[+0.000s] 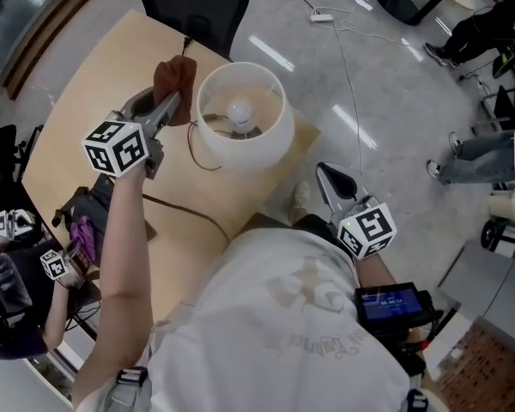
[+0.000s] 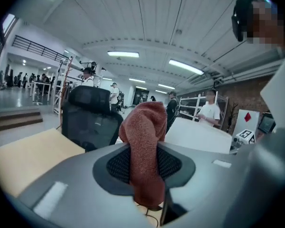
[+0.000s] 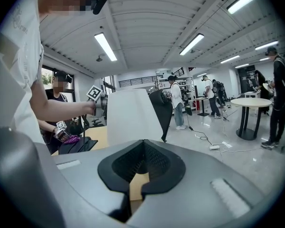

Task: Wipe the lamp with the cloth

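- Lamp (image 1: 270,140) with a plain white drum shade stands on the pale wooden table (image 1: 77,101), near its far right corner.
- Behind the lamp, a black office chair (image 1: 193,3) sits at the table's far edge.
- The pale print on my shirt (image 1: 313,312) is too faint to read.
- My left gripper (image 1: 178,103) is clamped on the rust-brown cloth (image 1: 173,77). The cloth sticks up between the 2 jaws, just beside the shade's left side. I cannot tell whether cloth and shade touch.
- My right gripper (image 1: 328,174) hangs beside the table's right edge, well apart from the lamp, with its jaws together on nothing.
- Each gripper's cube (image 1: 116,147) carries black-and-white square markers.
- A blue screen (image 1: 393,303) on my right wrist shows figures too small to read.
- A brown cord (image 1: 182,203) crosses the tabletop; the shade hides the lamp's foot.
- 1 bulb (image 1: 243,114) shows through the shade's open top.
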Tool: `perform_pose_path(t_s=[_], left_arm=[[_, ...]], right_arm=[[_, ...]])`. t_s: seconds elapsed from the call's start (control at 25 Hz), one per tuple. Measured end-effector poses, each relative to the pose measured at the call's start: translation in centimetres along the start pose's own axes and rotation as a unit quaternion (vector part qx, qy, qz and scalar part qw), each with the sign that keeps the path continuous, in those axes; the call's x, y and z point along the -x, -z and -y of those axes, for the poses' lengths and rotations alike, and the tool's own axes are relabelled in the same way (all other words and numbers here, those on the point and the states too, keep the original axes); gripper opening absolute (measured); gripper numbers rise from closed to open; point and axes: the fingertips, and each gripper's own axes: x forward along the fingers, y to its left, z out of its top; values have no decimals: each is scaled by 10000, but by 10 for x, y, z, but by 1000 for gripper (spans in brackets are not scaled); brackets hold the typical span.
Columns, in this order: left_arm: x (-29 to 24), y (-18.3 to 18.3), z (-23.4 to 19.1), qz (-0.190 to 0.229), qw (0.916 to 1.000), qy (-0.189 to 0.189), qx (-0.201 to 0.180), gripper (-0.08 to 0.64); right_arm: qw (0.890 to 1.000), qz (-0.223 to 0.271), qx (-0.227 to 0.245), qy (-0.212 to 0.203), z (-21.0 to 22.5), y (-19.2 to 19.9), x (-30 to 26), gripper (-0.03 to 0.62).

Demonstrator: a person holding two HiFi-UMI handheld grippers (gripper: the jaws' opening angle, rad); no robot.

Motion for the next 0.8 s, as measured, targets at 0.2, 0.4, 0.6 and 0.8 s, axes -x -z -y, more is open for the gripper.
perform_pose_path(t_s=[0.2,0.4,0.6,0.8], left_arm=[[-20,-38,31,-82,9988,309,-373,115],[-19,-29,57,-1013,9920,445,-607,114],[-16,-5,60,-1811,9785,513,-837,114],[-16,22,45,-2272,9696,766,-477,114]], right_arm=[[10000,42,-53,-60,23,12,4,14],[9998,133,-40,-170,20,15,8,14],[9995,97,-17,-299,12,18,4,14],[9996,160,-27,-242,17,17,5,14]])
